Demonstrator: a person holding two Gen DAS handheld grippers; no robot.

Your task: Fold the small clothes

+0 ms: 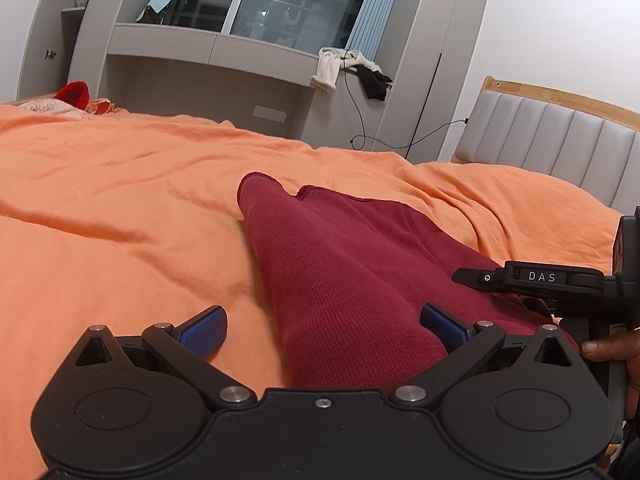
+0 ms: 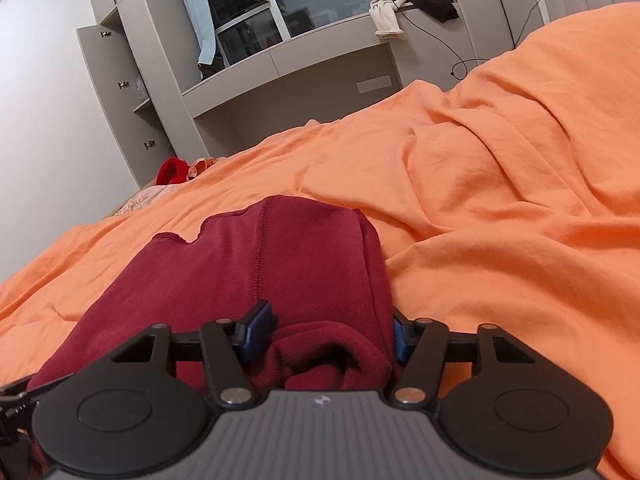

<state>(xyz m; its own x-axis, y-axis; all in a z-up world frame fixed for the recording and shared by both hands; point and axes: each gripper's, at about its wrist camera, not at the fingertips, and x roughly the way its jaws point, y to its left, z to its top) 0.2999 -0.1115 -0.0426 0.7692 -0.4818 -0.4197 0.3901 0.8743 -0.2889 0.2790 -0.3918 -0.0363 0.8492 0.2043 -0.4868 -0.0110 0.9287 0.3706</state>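
Observation:
A dark red knit garment (image 1: 344,272) lies on the orange bedspread (image 1: 120,200), stretching away from me. My left gripper (image 1: 324,332) is open, its blue pads (image 1: 204,332) straddling the garment's near left edge. The right gripper's black body shows at the right edge of the left wrist view (image 1: 560,280). In the right wrist view the garment (image 2: 248,264) fills the near middle, and my right gripper (image 2: 328,336) is open wide, with a bunched fold of the garment's near edge lying between its blue pads (image 2: 256,332).
A red knit item (image 1: 74,94) and pale cloth lie at the bed's far corner. A grey padded headboard (image 1: 560,144) stands at the right. Grey cabinets and a window ledge with white and black clothes (image 1: 352,70) stand beyond the bed.

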